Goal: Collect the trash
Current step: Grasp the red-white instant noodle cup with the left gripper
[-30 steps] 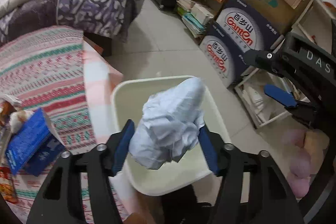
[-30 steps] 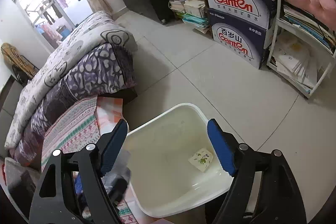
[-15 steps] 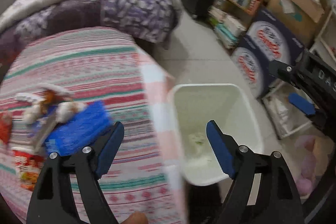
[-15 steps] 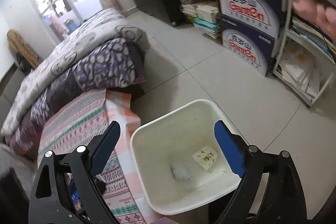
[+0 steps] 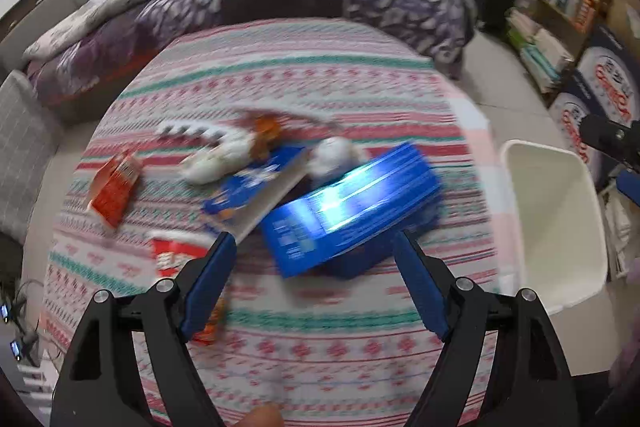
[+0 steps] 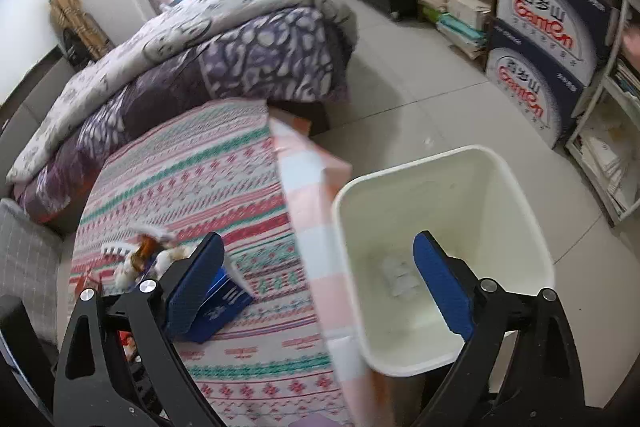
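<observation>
Over the striped tablecloth (image 5: pixel 320 355) we hold the left gripper (image 5: pixel 316 283) with fingers spread wide and empty, and just beyond it lie a blue box (image 5: pixel 348 215), red wrappers (image 5: pixel 114 189) and crumpled white paper (image 5: pixel 212 163), blurred. We judge all of it light and crushable, so pinch the box across its thin edges and the wrappers anywhere. Off to the side our right gripper (image 6: pixel 318 289) gapes empty above the white bin (image 6: pixel 520 203) on the floor, scraps inside.
</observation>
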A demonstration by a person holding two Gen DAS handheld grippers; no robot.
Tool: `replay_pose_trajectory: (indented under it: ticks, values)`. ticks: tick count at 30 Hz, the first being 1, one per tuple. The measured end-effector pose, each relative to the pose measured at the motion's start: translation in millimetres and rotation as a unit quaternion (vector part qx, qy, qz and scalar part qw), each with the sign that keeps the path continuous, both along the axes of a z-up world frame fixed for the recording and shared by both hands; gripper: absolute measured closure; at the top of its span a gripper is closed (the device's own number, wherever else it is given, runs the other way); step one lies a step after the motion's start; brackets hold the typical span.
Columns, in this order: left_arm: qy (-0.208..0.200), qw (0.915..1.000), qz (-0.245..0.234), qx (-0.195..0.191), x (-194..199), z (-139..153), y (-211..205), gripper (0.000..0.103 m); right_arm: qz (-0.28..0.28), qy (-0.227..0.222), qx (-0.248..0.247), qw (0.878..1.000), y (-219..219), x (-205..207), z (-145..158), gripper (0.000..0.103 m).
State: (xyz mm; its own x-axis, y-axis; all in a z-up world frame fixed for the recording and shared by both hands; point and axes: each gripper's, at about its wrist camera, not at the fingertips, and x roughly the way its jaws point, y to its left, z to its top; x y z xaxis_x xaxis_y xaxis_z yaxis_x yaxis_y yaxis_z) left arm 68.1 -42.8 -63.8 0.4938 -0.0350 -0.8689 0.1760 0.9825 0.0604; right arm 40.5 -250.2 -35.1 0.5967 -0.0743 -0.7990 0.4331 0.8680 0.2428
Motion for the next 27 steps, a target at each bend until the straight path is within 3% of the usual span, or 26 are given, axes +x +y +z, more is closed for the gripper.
replay_pose_trajectory:
  ticks: [5,10,17,23,26,27]
  values:
    - [0.022,0.9990,0.035,0.016,8,-11,38,0.020,0.022,0.017,0.009,1.000,24,11,-10,0.010]
    - [0.072,0.9947,0.069,0.026,18,-31,72,0.020,0.042,0.032,0.014,0.999,46,20,-20,0.010]
    - [0.142,0.9863,0.084,-0.003,29,-60,101,0.020,0.051,0.067,0.051,0.995,65,33,-41,0.009]
    - [0.171,0.9806,0.092,-0.029,36,-78,119,0.021,0.055,0.082,0.072,0.993,79,42,-52,0.009]
    - [0.183,0.9789,0.086,-0.030,41,-86,122,0.031,0.060,0.081,0.068,0.993,86,46,-53,0.009]
    - [0.178,0.9803,0.083,-0.024,41,-85,122,0.044,0.062,0.080,0.064,0.993,88,47,-53,0.009]
